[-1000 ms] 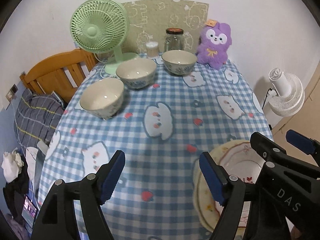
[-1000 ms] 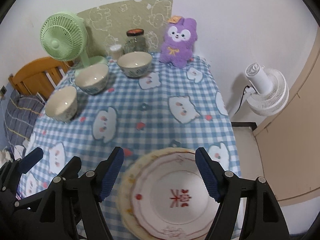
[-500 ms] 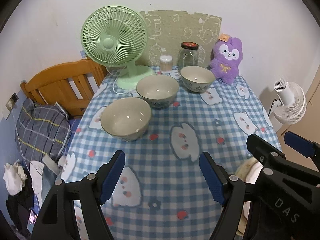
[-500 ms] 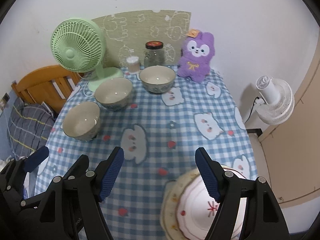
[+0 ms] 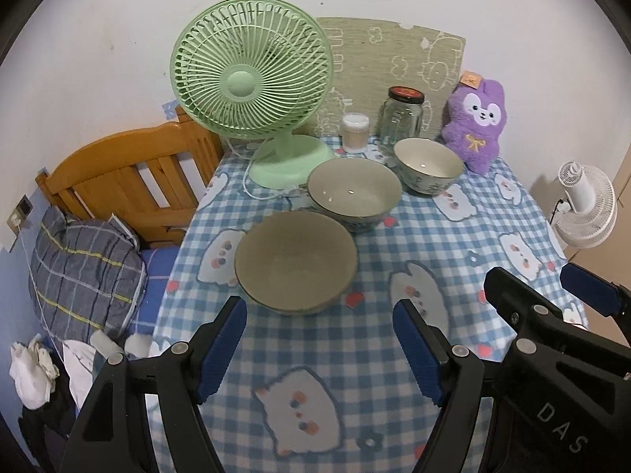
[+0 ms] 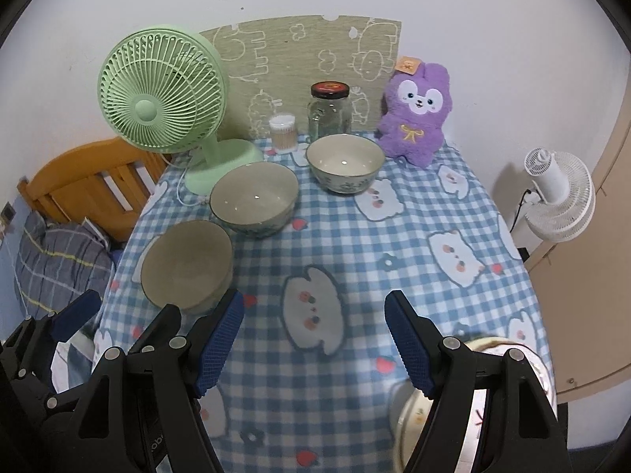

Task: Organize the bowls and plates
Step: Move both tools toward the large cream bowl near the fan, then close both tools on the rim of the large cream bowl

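Three cream bowls stand in a diagonal row on the blue checked tablecloth (image 5: pixel 339 358): a near bowl (image 5: pixel 295 262) (image 6: pixel 186 266), a middle bowl (image 5: pixel 353 193) (image 6: pixel 253 198) and a far bowl (image 5: pixel 428 163) (image 6: pixel 345 161). My left gripper (image 5: pixel 321 349) is open and empty, just short of the near bowl. Beside it, my right gripper (image 6: pixel 313 345) is also open and empty, over bare cloth right of the near bowl. Stacked plates (image 6: pixel 410 414) with a floral rim peek out at the table's near right corner, mostly hidden behind the right finger.
At the back of the table stand a green desk fan (image 5: pixel 252 90), a small cotton swab jar (image 5: pixel 355 132), a glass jar with a dark lid (image 5: pixel 402 118) and a purple plush toy (image 5: pixel 475 126). A wooden bed frame (image 5: pixel 126 181) borders the left; a white floor fan (image 6: pixel 558 193) stands right.
Both grippers have swung left across the table, away from the plates toward the bowls. The plates have slid out to the lower right of view and the near bowl looms closer.
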Motion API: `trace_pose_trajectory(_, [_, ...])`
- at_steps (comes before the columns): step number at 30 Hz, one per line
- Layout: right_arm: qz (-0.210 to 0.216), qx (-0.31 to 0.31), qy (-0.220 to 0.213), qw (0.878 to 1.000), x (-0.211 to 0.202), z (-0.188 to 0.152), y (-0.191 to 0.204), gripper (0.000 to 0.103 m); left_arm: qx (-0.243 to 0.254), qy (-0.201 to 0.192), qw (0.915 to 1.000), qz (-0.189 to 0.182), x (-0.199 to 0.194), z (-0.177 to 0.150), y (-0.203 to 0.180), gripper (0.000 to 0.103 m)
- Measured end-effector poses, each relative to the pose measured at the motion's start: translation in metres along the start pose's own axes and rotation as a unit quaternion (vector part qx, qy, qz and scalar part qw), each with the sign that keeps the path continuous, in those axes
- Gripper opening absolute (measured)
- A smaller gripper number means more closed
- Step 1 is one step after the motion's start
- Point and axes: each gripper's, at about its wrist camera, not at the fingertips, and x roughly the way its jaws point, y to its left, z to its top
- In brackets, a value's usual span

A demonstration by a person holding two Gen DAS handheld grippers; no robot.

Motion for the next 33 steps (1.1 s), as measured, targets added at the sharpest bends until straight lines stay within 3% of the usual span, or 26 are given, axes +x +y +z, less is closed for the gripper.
trace_pose_trajectory(14, [0.001,0.001,0.003,1.000,0.043,0.013,0.039,0.074,-0.002,0.000,0.9999,0.012,0.041,0.015,0.037,0.078])
trace_pose_trajectory(26, [0.003,0.002,0.028,1.000,0.091,0.015,0.067,0.069,-0.009,0.023,0.9994,0.025,0.087,0.016,0.062,0.071])
trace_pose_trajectory(33, [0.008,-0.002,0.046,0.999,0.117,0.013,0.080,0.061,-0.007,0.037,0.9989,0.028,0.112,0.015,0.070,0.063])
